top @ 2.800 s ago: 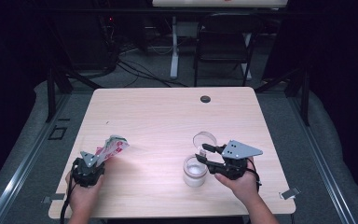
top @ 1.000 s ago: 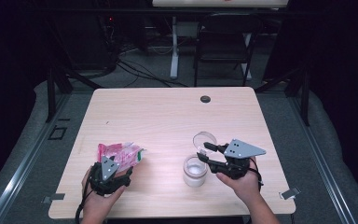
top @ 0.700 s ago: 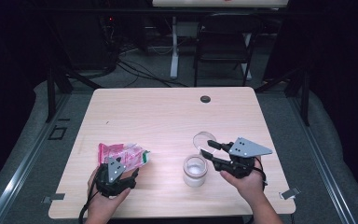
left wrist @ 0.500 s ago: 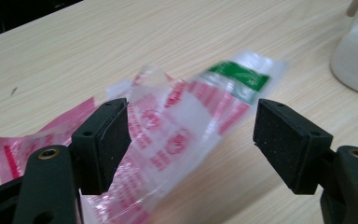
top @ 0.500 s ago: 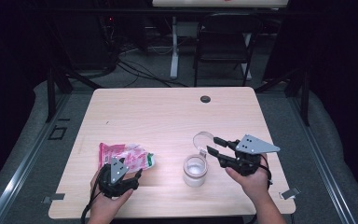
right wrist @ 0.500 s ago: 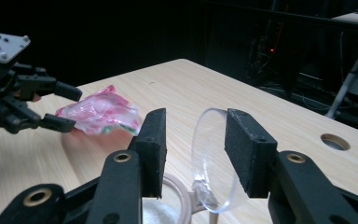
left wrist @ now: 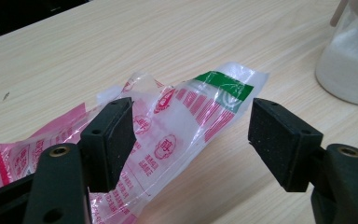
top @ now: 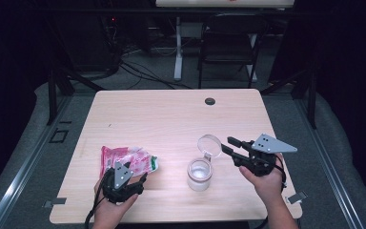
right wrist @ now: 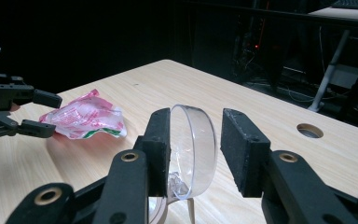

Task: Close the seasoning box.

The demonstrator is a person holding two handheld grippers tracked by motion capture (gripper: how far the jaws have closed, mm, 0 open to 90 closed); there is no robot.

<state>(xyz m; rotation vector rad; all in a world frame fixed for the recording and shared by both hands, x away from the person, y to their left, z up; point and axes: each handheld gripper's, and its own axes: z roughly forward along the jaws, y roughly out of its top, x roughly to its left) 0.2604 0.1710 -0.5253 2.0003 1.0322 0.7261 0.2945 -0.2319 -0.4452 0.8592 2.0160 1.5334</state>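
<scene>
Beside the jar (top: 199, 174), our left gripper (left wrist: 191, 135) stood open over the pink bag (left wrist: 168, 135), jaws just closing. Our right gripper (right wrist: 196, 144), also closing, straddled the jar's raised lid (right wrist: 196, 149) with one pad touching it.

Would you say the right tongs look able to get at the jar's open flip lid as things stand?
Probably yes: the right tongs already straddle the upright clear lid, one pad close on each side, and have just been closing. Nothing stands between them; whether the pads press yet is unclear.
</scene>
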